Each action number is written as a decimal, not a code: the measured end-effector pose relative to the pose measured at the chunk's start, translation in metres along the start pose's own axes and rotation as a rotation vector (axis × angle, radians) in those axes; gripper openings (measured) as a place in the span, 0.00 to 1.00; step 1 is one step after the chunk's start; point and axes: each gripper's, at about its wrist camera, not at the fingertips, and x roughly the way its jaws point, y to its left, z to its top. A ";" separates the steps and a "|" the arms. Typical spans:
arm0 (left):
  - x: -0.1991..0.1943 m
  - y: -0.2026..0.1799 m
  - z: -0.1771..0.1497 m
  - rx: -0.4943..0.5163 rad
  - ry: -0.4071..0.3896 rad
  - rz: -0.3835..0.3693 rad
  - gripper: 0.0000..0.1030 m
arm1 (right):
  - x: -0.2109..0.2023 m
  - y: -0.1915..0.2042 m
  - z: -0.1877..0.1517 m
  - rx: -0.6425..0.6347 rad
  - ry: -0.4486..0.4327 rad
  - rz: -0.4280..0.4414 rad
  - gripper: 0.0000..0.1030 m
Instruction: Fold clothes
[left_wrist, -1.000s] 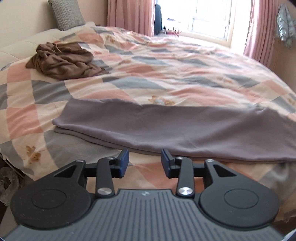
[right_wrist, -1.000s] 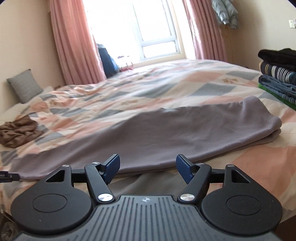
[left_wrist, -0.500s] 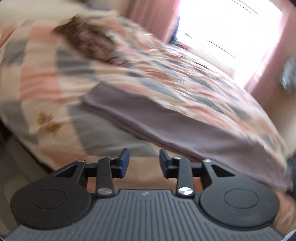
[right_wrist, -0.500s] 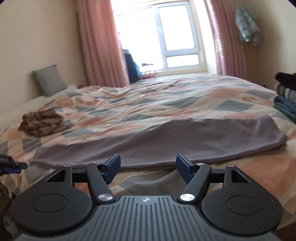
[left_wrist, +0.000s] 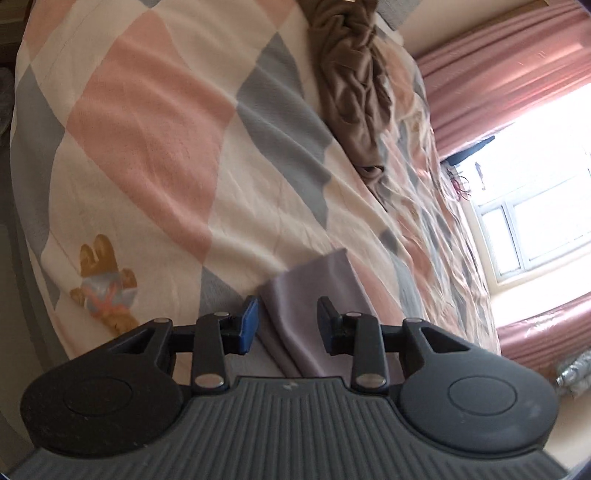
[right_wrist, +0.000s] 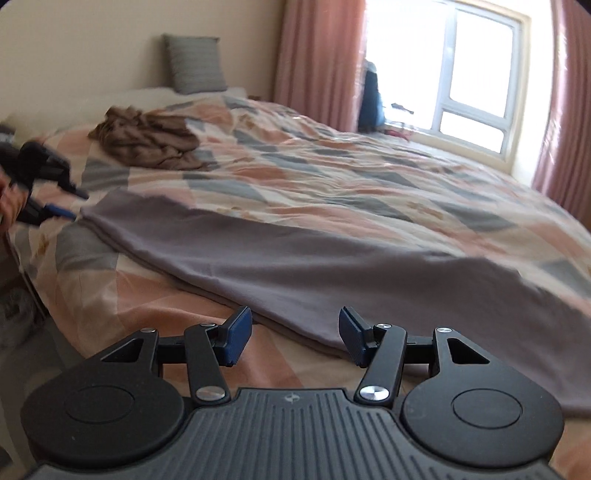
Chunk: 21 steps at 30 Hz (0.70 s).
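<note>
Grey garment (right_wrist: 295, 254) lies flat along the near edge of the bed (right_wrist: 369, 173), folded lengthwise, layered edges showing. Left gripper (left_wrist: 287, 321) spread wide, rolled sideways, its end corner between the fingers; contact probably none, view blurred. Right gripper (right_wrist: 295, 334) also spread, empty, over the near hem. Brown garment (right_wrist: 147, 136) crumpled near the pillow (right_wrist: 194, 62).

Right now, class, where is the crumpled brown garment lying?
In the right wrist view the crumpled brown garment lies on the quilt at upper left, below the grey pillow and beyond the grey garment.
</note>
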 end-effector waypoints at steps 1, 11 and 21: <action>0.003 0.000 0.003 -0.005 -0.001 0.008 0.27 | 0.004 0.004 0.001 -0.034 -0.002 0.003 0.53; 0.001 -0.011 0.002 0.089 -0.041 -0.025 0.00 | 0.041 0.034 0.000 -0.293 0.029 0.002 0.00; 0.010 0.001 -0.007 0.167 -0.016 0.053 0.00 | 0.042 0.021 -0.002 -0.253 0.034 -0.031 0.00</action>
